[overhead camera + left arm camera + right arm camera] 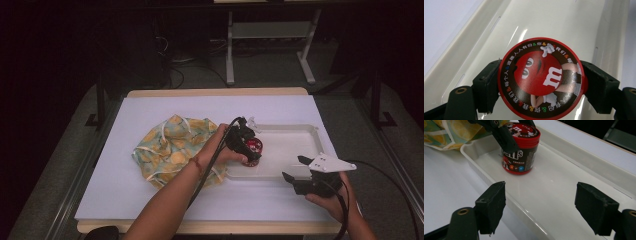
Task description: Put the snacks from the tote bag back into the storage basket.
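Candy jar set in the tray

Our left gripper [248, 145] jaws clamp the red-lidded candy jar [541, 78] standing in the white tray [295, 150]; our right gripper [296, 169] jaws gape empty.

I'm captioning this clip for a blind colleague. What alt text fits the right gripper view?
A red-lidded candy jar stands upright in a white tray, gripped at its lid by the left gripper. The right gripper hangs open in the foreground over the tray's near rim, and a yellow patterned cloth lies beyond the tray's corner.
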A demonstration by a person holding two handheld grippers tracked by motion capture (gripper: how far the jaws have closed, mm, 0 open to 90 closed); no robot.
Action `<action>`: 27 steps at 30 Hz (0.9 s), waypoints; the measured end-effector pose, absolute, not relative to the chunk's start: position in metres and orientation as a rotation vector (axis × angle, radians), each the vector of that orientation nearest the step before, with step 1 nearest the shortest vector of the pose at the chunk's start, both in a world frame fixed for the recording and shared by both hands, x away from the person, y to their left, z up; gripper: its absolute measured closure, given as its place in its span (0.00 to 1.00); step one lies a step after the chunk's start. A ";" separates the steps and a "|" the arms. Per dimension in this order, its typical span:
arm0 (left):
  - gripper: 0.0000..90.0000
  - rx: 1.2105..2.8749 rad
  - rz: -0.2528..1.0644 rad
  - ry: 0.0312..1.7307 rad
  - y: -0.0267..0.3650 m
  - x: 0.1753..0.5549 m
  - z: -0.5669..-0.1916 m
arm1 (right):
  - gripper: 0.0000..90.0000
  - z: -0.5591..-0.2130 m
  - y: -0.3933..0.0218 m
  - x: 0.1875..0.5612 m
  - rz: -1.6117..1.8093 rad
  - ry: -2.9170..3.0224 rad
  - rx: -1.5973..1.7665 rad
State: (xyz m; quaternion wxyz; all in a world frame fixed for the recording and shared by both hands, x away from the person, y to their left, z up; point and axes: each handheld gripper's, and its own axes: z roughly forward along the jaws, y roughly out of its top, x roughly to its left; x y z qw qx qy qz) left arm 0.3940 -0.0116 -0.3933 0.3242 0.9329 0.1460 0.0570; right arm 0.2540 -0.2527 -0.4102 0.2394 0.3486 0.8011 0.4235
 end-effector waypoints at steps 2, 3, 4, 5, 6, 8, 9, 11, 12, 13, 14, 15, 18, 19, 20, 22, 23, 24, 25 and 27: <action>0.25 2.447 0.146 0.382 -0.012 0.394 -0.393 | 0.27 -0.410 -0.253 0.254 1.159 2.193 0.955; 0.25 2.447 0.148 0.388 -0.012 0.393 -0.393 | 0.27 -0.410 -0.253 0.254 1.159 2.192 0.955; 0.25 2.448 0.151 0.389 -0.012 0.393 -0.393 | 0.27 -0.410 -0.253 0.254 1.160 2.192 0.954; 0.25 2.447 0.154 0.387 -0.013 0.392 -0.393 | 0.27 -0.410 -0.253 0.254 1.159 2.193 0.953; 0.25 2.449 0.155 0.386 -0.013 0.392 -0.393 | 0.27 -0.410 -0.252 0.254 1.159 2.193 0.951; 0.24 2.456 0.156 0.379 -0.014 0.391 -0.393 | 0.27 -0.410 -0.252 0.254 1.157 2.194 0.951; 0.24 2.454 0.158 0.380 -0.014 0.391 -0.393 | 0.27 -0.410 -0.252 0.254 1.157 2.194 0.950; 0.24 2.447 0.160 0.386 -0.013 0.391 -0.392 | 0.27 -0.410 -0.253 0.254 1.158 2.193 0.951; 0.24 2.447 0.159 0.386 -0.013 0.390 -0.392 | 0.27 -0.410 -0.253 0.254 1.159 2.193 0.952; 0.24 2.446 0.163 0.386 -0.013 0.390 -0.391 | 0.27 -0.410 -0.253 0.254 1.160 2.192 0.951; 0.24 2.444 0.164 0.378 -0.013 0.390 -0.391 | 0.27 -0.410 -0.253 0.254 1.160 2.191 0.950; 0.24 2.430 0.160 0.384 -0.012 0.390 -0.390 | 0.27 -0.410 -0.253 0.254 1.160 2.192 0.948; 0.24 2.417 0.169 0.373 -0.011 0.389 -0.387 | 0.27 -0.410 -0.253 0.254 1.162 2.191 0.943; 0.24 2.404 0.170 0.378 -0.010 0.388 -0.386 | 0.27 -0.410 -0.253 0.254 1.162 2.191 0.945; 0.24 2.400 0.173 0.376 -0.009 0.388 -0.385 | 0.27 -0.409 -0.253 0.254 1.161 2.192 0.943; 0.24 2.391 0.173 0.370 -0.008 0.388 -0.383 | 0.27 -0.409 -0.253 0.254 1.161 2.191 0.943; 0.24 2.389 0.175 0.375 -0.008 0.387 -0.382 | 0.27 -0.409 -0.253 0.254 1.163 2.190 0.944; 0.24 2.391 0.179 0.369 -0.007 0.387 -0.381 | 0.27 -0.409 -0.253 0.254 1.161 2.191 0.942; 0.24 2.386 0.184 0.365 -0.007 0.387 -0.381 | 0.27 -0.409 -0.253 0.253 1.161 2.192 0.940; 0.24 2.383 0.191 0.368 -0.006 0.386 -0.380 | 0.27 -0.409 -0.252 0.253 1.166 2.195 0.940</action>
